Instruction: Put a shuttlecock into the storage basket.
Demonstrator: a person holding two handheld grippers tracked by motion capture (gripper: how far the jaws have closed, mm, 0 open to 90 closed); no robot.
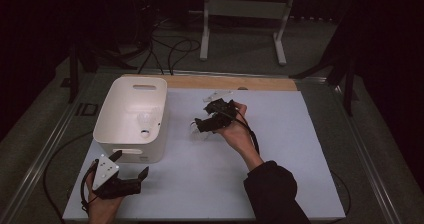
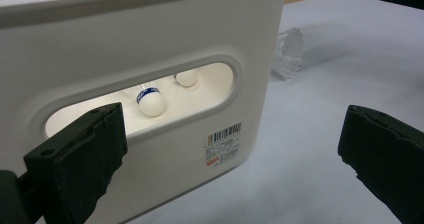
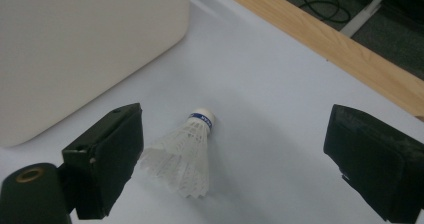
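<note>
Right gripper view: shuttlecock (image 3: 187, 151) between open tongs (image 3: 232, 161).

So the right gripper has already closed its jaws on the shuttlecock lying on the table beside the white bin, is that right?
Not quite: the right gripper is open. In the right gripper view its jaws stand wide apart on either side of the shuttlecock, which lies on the table beside the white bin, not yet gripped.

Dark room, grey carpet floor (image 1: 320, 44), white metal stand (image 1: 245, 14), black cables (image 1: 170, 49).
</note>
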